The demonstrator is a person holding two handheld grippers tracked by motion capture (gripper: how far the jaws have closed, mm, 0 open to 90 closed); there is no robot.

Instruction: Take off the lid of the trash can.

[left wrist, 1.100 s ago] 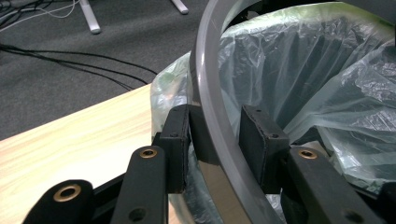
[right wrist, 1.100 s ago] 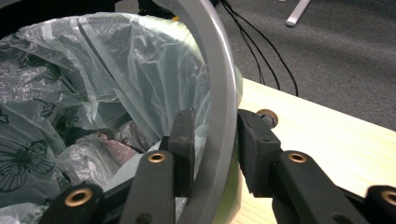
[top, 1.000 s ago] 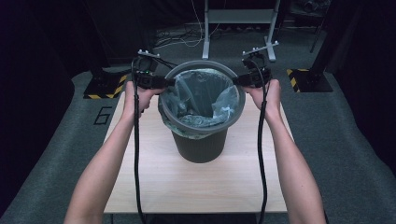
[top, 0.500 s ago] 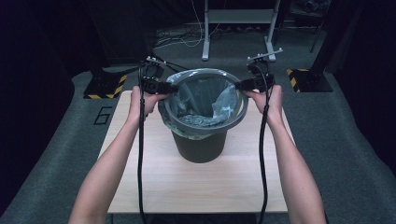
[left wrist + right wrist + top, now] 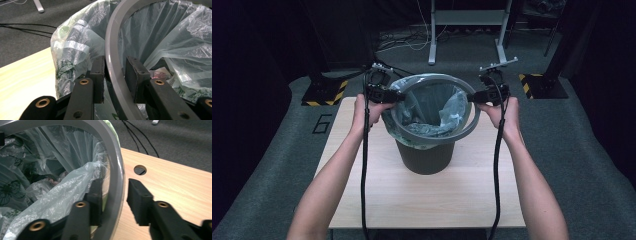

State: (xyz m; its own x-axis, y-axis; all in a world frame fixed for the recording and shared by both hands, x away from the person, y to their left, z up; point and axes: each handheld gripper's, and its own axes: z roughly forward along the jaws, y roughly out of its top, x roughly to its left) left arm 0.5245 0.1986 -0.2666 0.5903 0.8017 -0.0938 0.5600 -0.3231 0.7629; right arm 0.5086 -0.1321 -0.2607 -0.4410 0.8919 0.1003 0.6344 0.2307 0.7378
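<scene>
A dark round bin [image 5: 426, 157] stands mid-table, lined with a translucent greenish bag [image 5: 452, 112]. A grey ring [image 5: 432, 136] hangs tilted just above the bin's mouth, the bag draped through it. My left gripper [image 5: 394, 95] is shut on the ring's left side and my right gripper [image 5: 474, 96] on its right side. In the left gripper view the ring [image 5: 112, 37] runs between the pads of the gripper [image 5: 116, 75], with crumpled bag [image 5: 75, 47] outside it. In the right gripper view the gripper [image 5: 115, 195] straddles the ring [image 5: 116, 165], one pad inside against the bag [image 5: 62, 192].
The light wooden table [image 5: 412, 200] has a round cable hole [image 5: 140, 170] near the right gripper. Behind the table, on grey carpet, are a metal stand [image 5: 467, 20], two yellow-black striped bases [image 5: 324, 95] [image 5: 537, 85] and loose cables. Litter lies in the bag's bottom.
Both grippers have risen with the grey ring, lifting it off the bin's rim. The ring now sits higher and tilts, and the bag has pulled up with it.
</scene>
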